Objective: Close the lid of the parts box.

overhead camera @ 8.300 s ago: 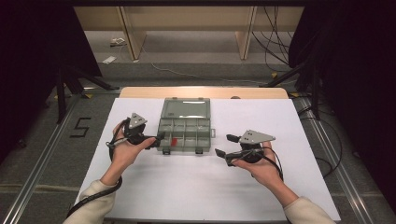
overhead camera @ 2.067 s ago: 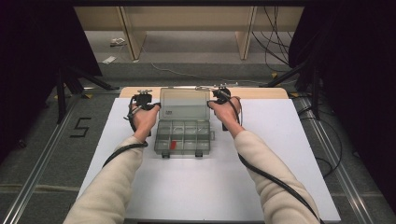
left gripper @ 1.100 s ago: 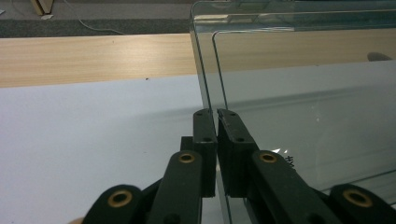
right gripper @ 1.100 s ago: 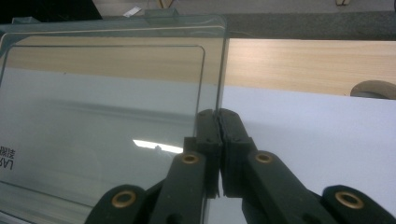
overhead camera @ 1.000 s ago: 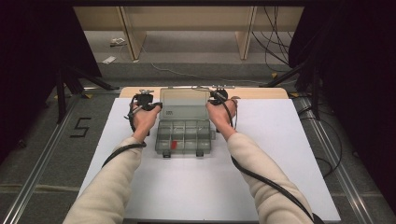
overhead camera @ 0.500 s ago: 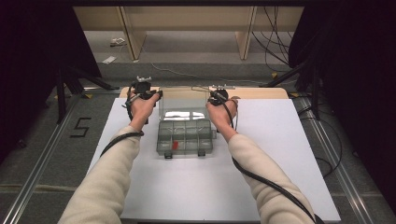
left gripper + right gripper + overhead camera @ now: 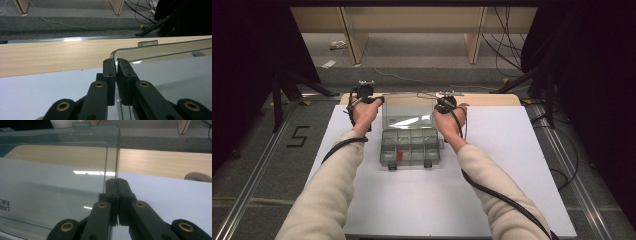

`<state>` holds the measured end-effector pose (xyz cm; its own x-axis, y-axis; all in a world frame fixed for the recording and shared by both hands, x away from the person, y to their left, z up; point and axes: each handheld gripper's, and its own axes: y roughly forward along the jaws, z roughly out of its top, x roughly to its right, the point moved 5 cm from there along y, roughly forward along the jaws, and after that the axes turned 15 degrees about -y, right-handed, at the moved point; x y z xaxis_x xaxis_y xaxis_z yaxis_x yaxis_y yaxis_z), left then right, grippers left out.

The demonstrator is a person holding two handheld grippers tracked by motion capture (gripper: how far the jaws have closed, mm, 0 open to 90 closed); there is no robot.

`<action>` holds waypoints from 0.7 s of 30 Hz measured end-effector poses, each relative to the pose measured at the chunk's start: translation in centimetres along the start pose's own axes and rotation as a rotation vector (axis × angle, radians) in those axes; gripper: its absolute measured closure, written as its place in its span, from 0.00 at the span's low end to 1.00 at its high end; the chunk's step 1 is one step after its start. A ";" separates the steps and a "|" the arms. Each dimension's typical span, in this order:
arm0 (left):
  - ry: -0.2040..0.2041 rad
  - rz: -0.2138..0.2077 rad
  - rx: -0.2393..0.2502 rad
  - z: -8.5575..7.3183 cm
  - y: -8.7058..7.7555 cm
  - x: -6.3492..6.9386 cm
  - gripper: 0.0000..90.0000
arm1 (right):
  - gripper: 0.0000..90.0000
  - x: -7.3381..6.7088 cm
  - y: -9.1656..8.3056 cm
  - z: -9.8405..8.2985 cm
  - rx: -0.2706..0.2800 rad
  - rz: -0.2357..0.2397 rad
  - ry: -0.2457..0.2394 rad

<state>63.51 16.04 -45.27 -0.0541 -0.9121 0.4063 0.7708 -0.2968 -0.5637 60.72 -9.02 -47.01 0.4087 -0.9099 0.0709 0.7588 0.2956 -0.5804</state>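
Lid (image 7: 408,112) raised since earlier — both grippers (image 7: 116,65) (image 7: 117,184), fingers clamped on its edges | lid print "LARIN", partly cut off

In the high view the person's hands cover the left gripper (image 7: 371,100) and right gripper (image 7: 445,104), so their jaws are hidden there. The small red item (image 7: 400,155) in the compartment box (image 7: 411,148), nearer the person than both grippers, is too small to identify. In the right gripper view the lid (image 7: 57,177) runs off the left edge, cutting its printed lettering.
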 end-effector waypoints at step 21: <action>-0.006 -0.008 0.059 -0.1 -2.5 1.1 0.98 | 0.83 1.3 -0.8 2.6 0.107 0.048 -0.076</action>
<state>61.49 15.77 -43.51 -0.0565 -0.9081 0.4149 0.8065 -0.2865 -0.5172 61.96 -9.67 -44.40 0.4805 -0.8702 0.1089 0.7854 0.3718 -0.4949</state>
